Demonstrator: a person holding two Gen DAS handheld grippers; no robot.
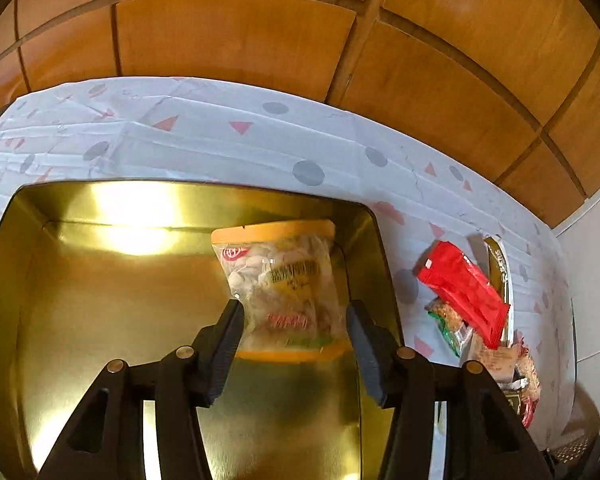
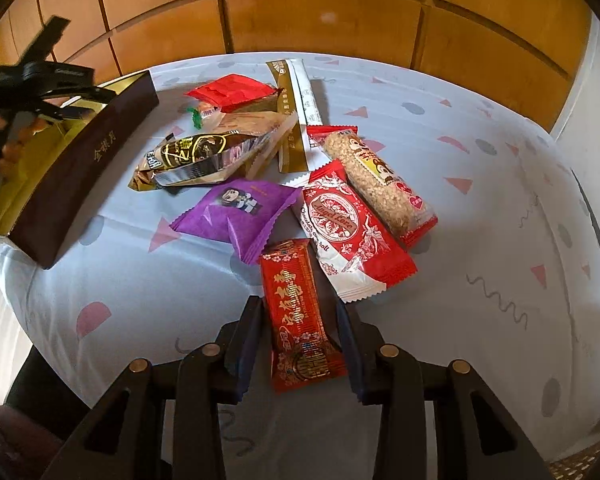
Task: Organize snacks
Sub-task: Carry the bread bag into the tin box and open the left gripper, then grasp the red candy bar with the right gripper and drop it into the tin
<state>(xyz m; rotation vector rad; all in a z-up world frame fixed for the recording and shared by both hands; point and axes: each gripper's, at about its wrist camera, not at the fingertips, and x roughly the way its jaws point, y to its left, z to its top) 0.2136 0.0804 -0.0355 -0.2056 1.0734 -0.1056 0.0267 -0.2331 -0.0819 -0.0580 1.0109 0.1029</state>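
Note:
A clear snack packet with orange ends (image 1: 280, 276) lies tilted inside the gold tin (image 1: 100, 300), against its right wall. My left gripper (image 1: 294, 312) hangs over the tin with its fingers on either side of the packet; the pads do not seem to press it, so it is open. In the right wrist view the tin's dark brown outer wall (image 2: 84, 168) stands at the left, with the left gripper (image 2: 40, 92) above it. My right gripper (image 2: 300, 320) is shut on a red bar with gold characters (image 2: 296, 292), low over the tablecloth.
Loose snacks lie in a heap on the patterned cloth: a purple packet (image 2: 236, 212), a red-and-white chocolate roll (image 2: 344, 232), a grain bar (image 2: 380, 184), a black-and-gold packet (image 2: 196, 156), a red packet (image 2: 232, 90). Wooden panelling (image 2: 320, 20) rises behind the table.

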